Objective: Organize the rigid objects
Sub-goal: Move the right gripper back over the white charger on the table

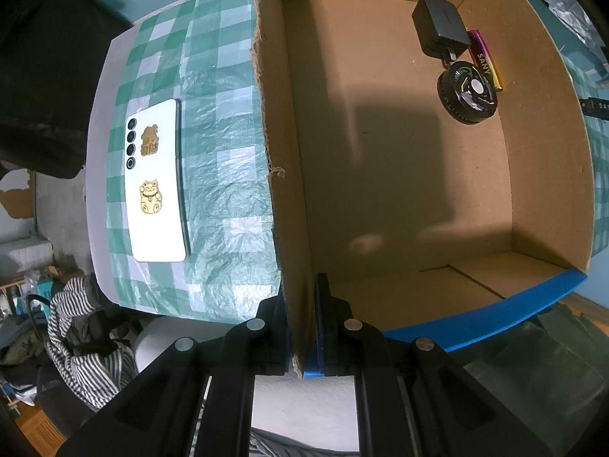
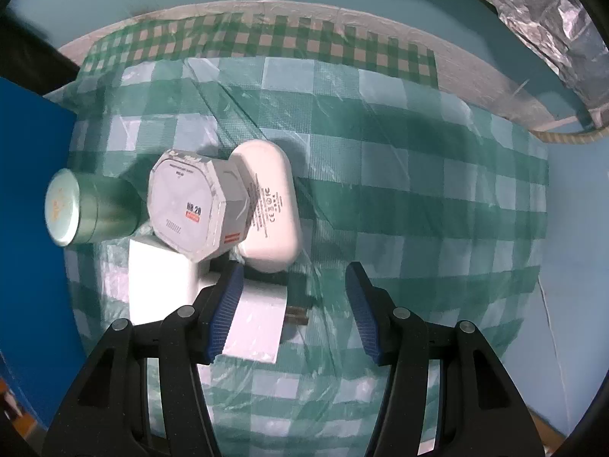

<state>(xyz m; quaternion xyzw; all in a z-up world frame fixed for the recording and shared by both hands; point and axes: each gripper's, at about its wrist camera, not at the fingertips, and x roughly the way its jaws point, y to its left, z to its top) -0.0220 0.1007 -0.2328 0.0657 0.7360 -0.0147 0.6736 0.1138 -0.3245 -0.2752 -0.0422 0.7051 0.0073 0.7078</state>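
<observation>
Reading "SANY" on the battery inside the cardboard box.

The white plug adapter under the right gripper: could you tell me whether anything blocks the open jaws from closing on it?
Nothing lies over the white plug adapter, but the right gripper sits off-centre: one pad already overlaps it, and a white box crowds its far side.

both wrist cams downward, close
</observation>
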